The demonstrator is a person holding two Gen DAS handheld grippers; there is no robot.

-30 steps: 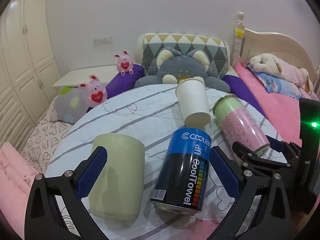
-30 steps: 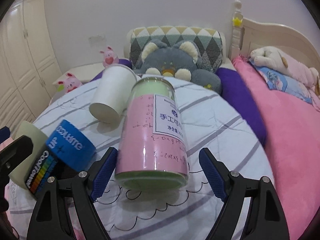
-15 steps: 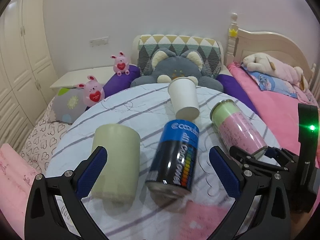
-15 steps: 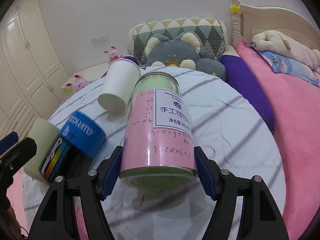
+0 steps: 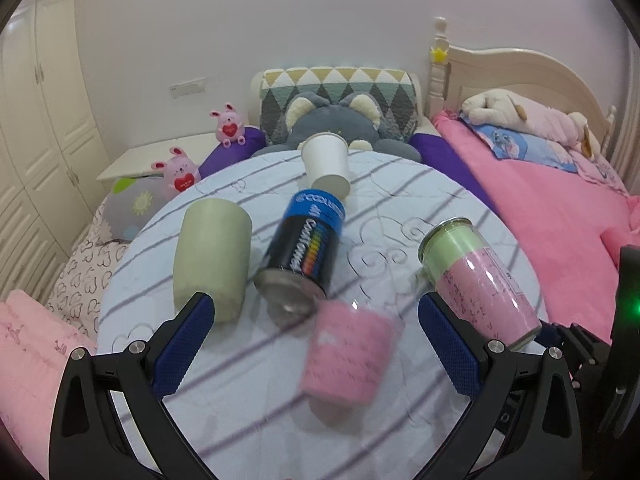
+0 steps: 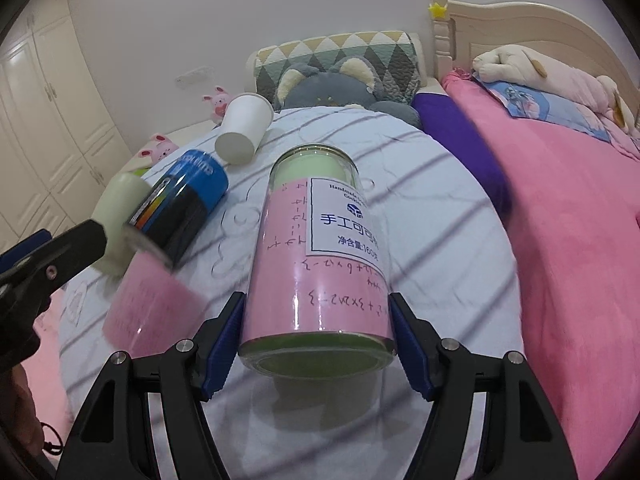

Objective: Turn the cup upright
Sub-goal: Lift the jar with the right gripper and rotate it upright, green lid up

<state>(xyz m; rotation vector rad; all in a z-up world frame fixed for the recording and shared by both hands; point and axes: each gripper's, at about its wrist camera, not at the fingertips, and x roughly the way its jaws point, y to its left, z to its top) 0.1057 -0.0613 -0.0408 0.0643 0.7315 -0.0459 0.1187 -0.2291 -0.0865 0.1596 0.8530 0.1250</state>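
Observation:
Several cups lie on their sides on a round table with a striped white cloth [image 5: 400, 208]. My right gripper [image 6: 316, 344] is shut on a clear cup with a pink label and green inside [image 6: 320, 248], lifted off the cloth; it also shows in the left wrist view [image 5: 480, 280]. My left gripper [image 5: 316, 332] is open and empty, pulled back above the table. Before it lie a pale green cup [image 5: 212, 252], a blue and black can [image 5: 304, 252], a pink cup [image 5: 348, 352], blurred, and a white paper cup [image 5: 326, 164].
A pink bed [image 5: 552, 200] with a plush dog [image 5: 528, 116] is to the right. A grey plush cat [image 5: 332, 120] and a patterned cushion [image 5: 336, 84] sit behind the table. Pink plush rabbits [image 5: 180, 168] and wardrobe doors [image 5: 36, 120] are to the left.
My right gripper has closed on the pink-labelled cup and lifted it. My left gripper has drawn back and up, and the pink cup has come into view.

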